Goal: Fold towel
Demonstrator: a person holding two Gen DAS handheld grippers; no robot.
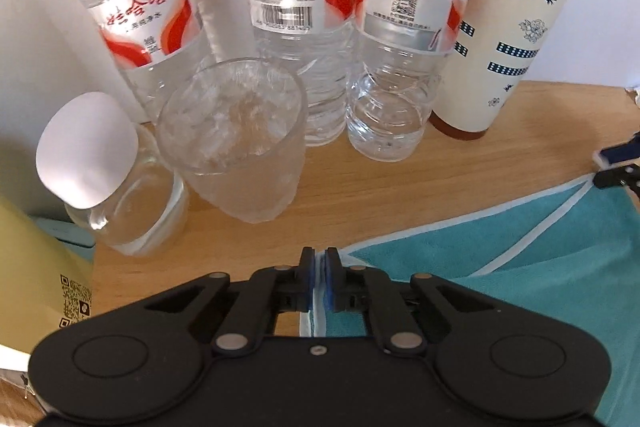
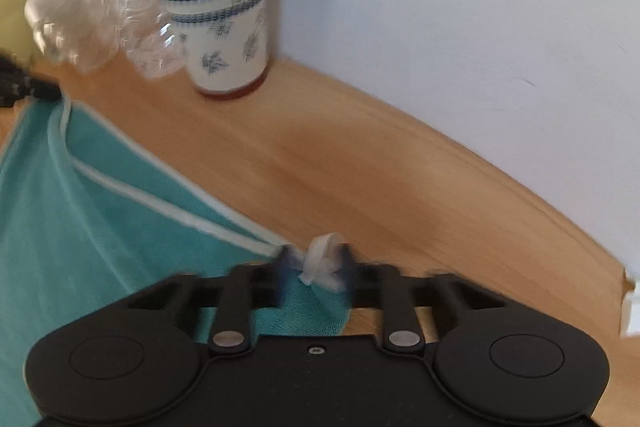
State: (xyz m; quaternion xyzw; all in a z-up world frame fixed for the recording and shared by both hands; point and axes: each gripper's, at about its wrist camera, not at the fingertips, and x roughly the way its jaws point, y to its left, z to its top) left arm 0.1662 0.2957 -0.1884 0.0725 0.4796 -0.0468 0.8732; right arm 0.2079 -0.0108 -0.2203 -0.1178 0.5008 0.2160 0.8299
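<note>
A teal towel [image 1: 500, 267] with a white hem lies on the wooden table [image 1: 360, 195], one layer doubled over another. My left gripper [image 1: 319, 267] is shut on the towel's white hem at its left corner. At the far right of the left wrist view, the right gripper [image 1: 616, 167] holds the other corner. The right wrist view is blurred. There my right gripper [image 2: 316, 265] is shut on a bunched towel [image 2: 100, 207] corner with a white loop tag [image 2: 322, 259] sticking up between the fingers. The left gripper [image 2: 24, 87] shows at the far left edge.
Close ahead of the left gripper stand a glass tumbler [image 1: 236, 143], a small white-capped jar [image 1: 112, 179], three water bottles [image 1: 288, 27] and a cream cup with a brown lid [image 1: 508, 39], all against a white wall. A yellow box [image 1: 36, 279] sits at left.
</note>
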